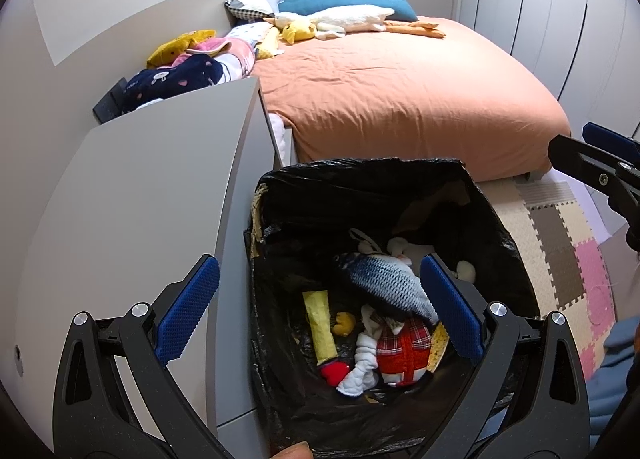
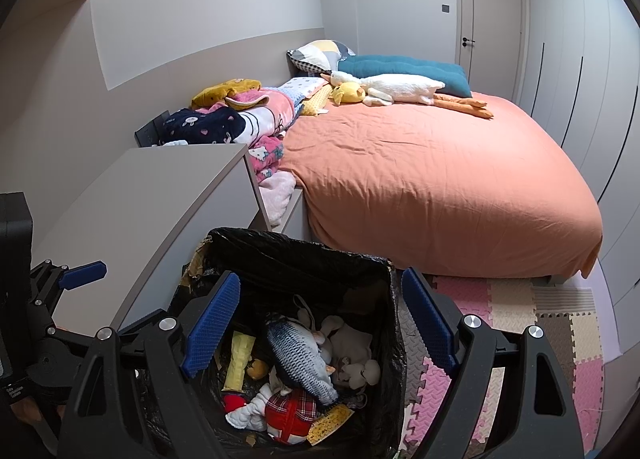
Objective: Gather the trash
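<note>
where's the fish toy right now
The fish toy lies in the bin, atop a plaid plush and right of a yellow tube, in both views.

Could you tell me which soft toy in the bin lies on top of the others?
The grey-blue fish; the plaid toy lies partly beneath it.

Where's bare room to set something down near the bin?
Free: the flat grey cabinet top left of the black-lined trash bin, and the middle of the orange bedspread. Crowded: bin interior, the folded blanket pile, the bed's pillow end.
</note>
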{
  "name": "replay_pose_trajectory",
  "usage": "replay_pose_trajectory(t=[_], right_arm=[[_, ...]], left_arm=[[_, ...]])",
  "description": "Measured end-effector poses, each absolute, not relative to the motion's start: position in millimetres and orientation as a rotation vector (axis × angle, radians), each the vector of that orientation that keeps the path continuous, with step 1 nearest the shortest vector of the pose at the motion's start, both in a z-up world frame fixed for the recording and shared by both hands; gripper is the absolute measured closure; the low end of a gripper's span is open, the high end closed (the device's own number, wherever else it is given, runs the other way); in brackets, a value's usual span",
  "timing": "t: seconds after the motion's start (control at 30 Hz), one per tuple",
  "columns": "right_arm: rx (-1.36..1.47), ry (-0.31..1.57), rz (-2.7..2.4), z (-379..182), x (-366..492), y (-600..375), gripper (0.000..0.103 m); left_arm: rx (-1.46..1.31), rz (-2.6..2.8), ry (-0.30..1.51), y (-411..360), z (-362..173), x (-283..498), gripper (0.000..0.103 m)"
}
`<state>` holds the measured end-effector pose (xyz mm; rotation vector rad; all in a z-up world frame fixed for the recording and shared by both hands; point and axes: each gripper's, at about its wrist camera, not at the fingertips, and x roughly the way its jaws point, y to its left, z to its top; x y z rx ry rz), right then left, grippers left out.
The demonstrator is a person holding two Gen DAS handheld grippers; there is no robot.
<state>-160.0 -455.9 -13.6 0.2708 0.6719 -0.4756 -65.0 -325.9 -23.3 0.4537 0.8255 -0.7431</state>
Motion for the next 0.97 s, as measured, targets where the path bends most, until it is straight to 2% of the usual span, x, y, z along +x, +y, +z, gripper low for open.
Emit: replay_pose_trajectory(t=[0.97], right_arm=[[0.271, 0.677, -0.476, -14.8, -160.0, -455.9, 0.020]], left_arm=[[0.461, -0.740, 0.825, -324.9, -23.5, -64.8, 0.006]])
